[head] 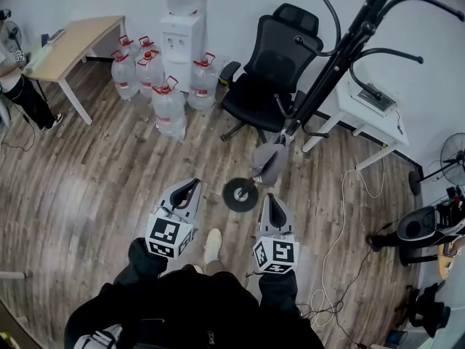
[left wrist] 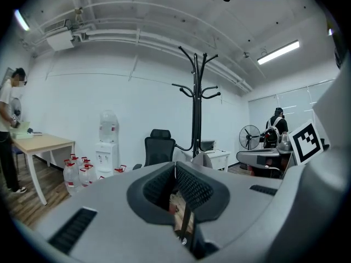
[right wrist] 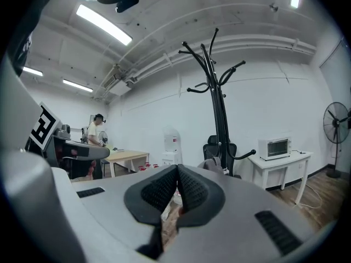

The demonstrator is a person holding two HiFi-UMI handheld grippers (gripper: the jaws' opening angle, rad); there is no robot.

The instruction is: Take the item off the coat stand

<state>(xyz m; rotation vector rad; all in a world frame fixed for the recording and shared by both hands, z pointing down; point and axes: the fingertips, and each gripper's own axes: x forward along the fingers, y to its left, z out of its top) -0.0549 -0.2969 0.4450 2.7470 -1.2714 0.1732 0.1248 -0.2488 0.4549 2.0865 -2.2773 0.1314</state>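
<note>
I hold the left gripper (head: 191,187) and the right gripper (head: 270,199) side by side in front of me. Each has its jaws pressed together on nothing, since I stand short of the black coat stand (head: 328,71) with nothing within reach to grasp. The item, a grey cloth piece (head: 270,162) that may be a cap, hangs low on the stand's pole, just above its round base (head: 240,193). The right gripper points nearly straight at it, so I judge that one is better set to open and take it.
</note>
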